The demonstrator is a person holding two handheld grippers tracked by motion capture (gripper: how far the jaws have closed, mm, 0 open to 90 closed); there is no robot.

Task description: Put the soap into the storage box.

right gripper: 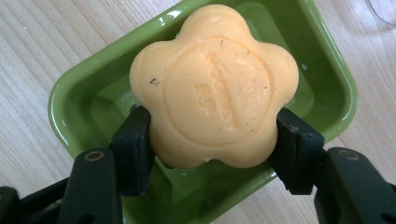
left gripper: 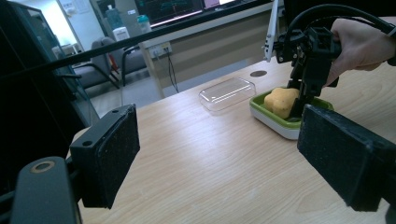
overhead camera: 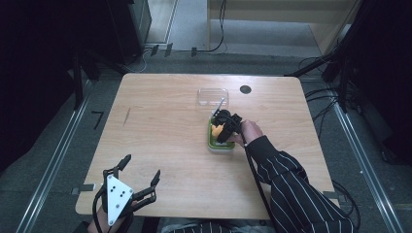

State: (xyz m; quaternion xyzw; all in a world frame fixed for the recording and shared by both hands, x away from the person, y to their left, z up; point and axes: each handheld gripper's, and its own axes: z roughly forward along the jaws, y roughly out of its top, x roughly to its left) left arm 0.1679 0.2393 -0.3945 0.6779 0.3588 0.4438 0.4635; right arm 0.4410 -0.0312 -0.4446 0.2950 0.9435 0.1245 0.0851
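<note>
A flower-shaped orange soap bar [right gripper: 215, 84] is pinched between the two black jaws of my right gripper [right gripper: 212, 149], which is shut on it just above the green soap dish [right gripper: 88, 84]. From above, the right gripper [overhead camera: 224, 127] points down into the dish [overhead camera: 214, 143] right of the table's middle. In the left gripper view the soap [left gripper: 280, 101] stands on edge in the dish [left gripper: 273, 122]. My left gripper [overhead camera: 142, 171] rests at the near left corner, open with nothing between its pads [left gripper: 114, 149].
A clear plastic lid [overhead camera: 213, 96] lies on the wooden table [overhead camera: 160, 126] just behind the dish. A round dark grommet [overhead camera: 245, 89] sits near the far edge. A striped sleeve [overhead camera: 291, 184] crosses the near right of the table.
</note>
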